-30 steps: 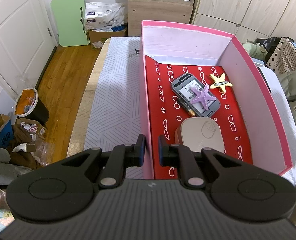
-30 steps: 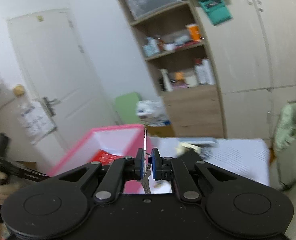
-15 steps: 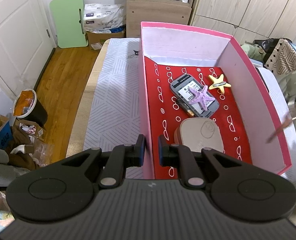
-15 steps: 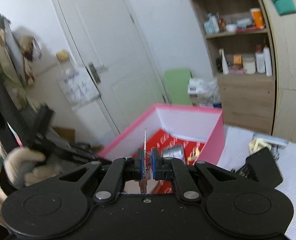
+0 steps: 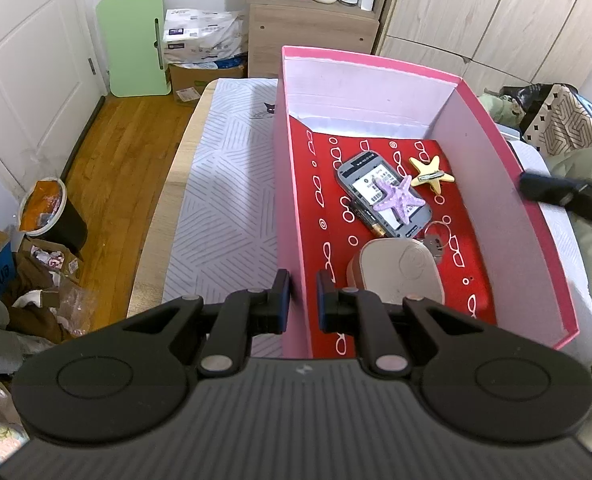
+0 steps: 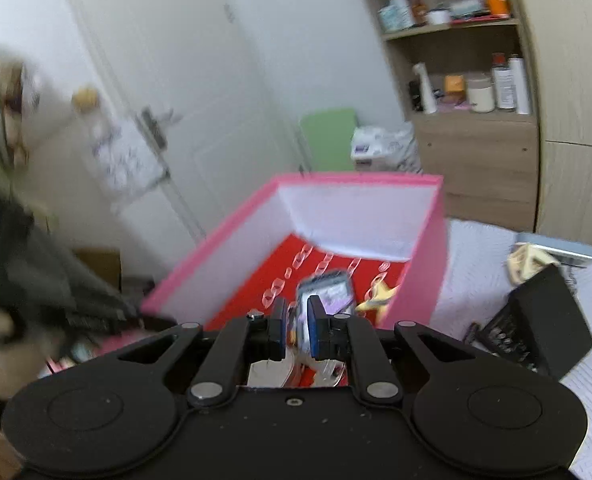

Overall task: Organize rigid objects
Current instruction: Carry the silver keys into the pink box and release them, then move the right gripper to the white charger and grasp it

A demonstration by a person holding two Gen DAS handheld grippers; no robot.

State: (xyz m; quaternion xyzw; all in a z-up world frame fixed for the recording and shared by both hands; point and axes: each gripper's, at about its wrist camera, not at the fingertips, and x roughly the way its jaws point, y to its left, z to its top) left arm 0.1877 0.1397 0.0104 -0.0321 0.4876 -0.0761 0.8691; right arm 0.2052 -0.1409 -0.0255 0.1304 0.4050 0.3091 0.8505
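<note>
We hold the left gripper (image 5: 301,298) clamped on the near left wall of the pink box (image 5: 290,184), one pad outside and one inside. The right gripper (image 6: 296,330) hangs over the box's right side; its jaws have just been opening and stand at a narrow gap with nothing between them. The keys (image 5: 433,240) lie on the red patterned floor of the box — on their ring, just beside the beige rounded case (image 5: 395,274) and the grey phone (image 5: 383,200). A purple starfish (image 5: 399,200) rests on the phone; a yellow star clip (image 5: 429,172) sits apart, nearer the far wall. Outside the box, on the striped cloth (image 6: 475,264), lies a black case (image 6: 535,320).
</note>
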